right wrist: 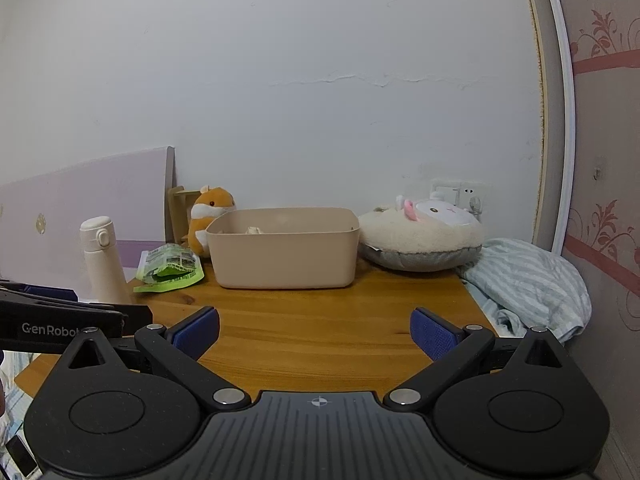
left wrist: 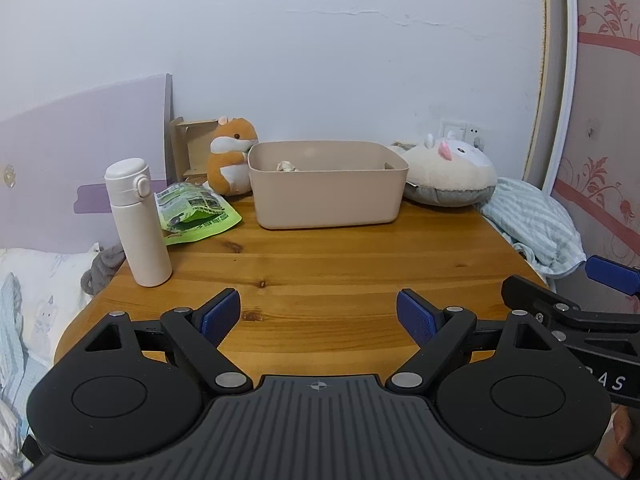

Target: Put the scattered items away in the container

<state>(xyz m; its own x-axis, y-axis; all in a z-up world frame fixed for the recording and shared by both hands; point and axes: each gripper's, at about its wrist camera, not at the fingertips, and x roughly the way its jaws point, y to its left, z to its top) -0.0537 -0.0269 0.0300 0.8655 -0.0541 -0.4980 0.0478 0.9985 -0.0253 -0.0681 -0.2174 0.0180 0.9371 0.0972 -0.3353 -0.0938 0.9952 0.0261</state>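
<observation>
A beige plastic bin [left wrist: 326,192] [right wrist: 285,254] stands at the back of the wooden table [left wrist: 320,276] [right wrist: 320,328], with a small pale item [left wrist: 286,166] inside. Left of it lie a green snack pouch [left wrist: 192,212] [right wrist: 170,268] and a white flask [left wrist: 138,220] [right wrist: 102,258] standing upright. An orange hamster plush [left wrist: 230,156] [right wrist: 208,218] sits behind the bin's left corner. My left gripper [left wrist: 319,316] is open and empty over the table's near part. My right gripper [right wrist: 315,332] is open and empty, beside the left one.
A cream plush cushion [left wrist: 448,172] [right wrist: 420,240] lies right of the bin. A striped blue cloth [left wrist: 532,224] [right wrist: 528,284] hangs off the table's right edge. A wooden stand [left wrist: 190,148] and a lilac board [left wrist: 80,152] lean on the wall. Bedding [left wrist: 36,300] lies at the left.
</observation>
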